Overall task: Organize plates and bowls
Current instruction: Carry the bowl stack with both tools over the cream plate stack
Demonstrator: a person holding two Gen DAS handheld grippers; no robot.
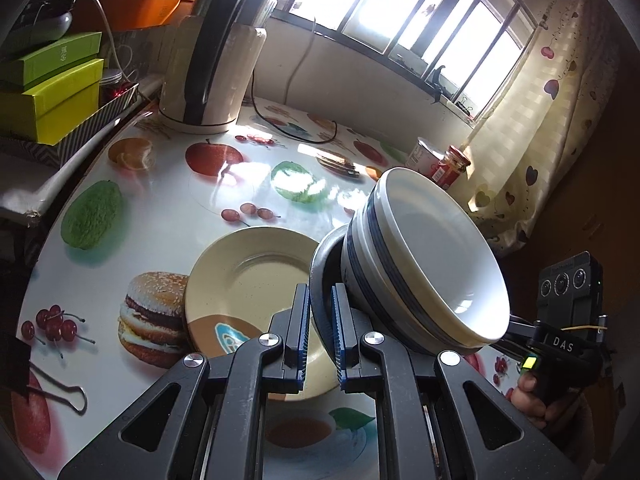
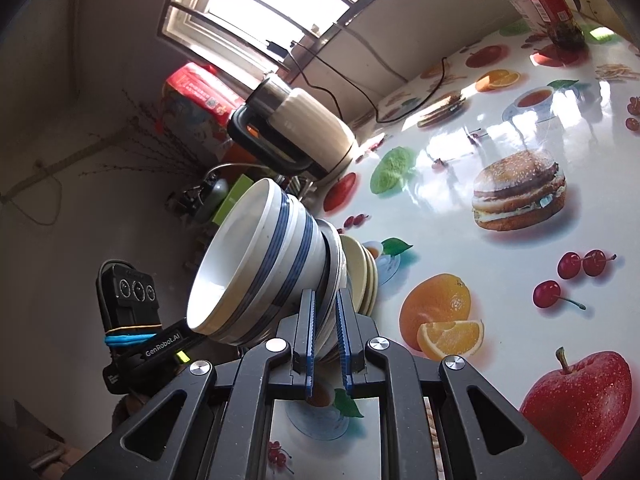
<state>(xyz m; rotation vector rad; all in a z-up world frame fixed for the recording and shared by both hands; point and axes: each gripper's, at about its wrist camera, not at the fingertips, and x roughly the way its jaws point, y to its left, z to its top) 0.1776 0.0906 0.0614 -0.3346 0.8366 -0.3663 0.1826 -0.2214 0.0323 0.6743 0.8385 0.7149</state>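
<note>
Left claw (image 1: pixel 320 332): closed on the grey plate (image 1: pixel 320 280) rim. Right claw (image 2: pixel 328 336): closed on the opposite rim. Between them, lifted over the table (image 1: pixel 168 200): tilted plate carrying nested striped bowls (image 1: pixel 424 256), mouths toward the left claw's right. Beyond, lower left: cream plate (image 1: pixel 240 272), flat.

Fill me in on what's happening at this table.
A person is clearing dishes with a handheld gripper in each hand. The left gripper and the right gripper are both shut on the rim of a grey plate, from opposite sides, carrying it with a stack of blue-striped bowls on top. A cream plate lies on the fruit-print table below.
</note>
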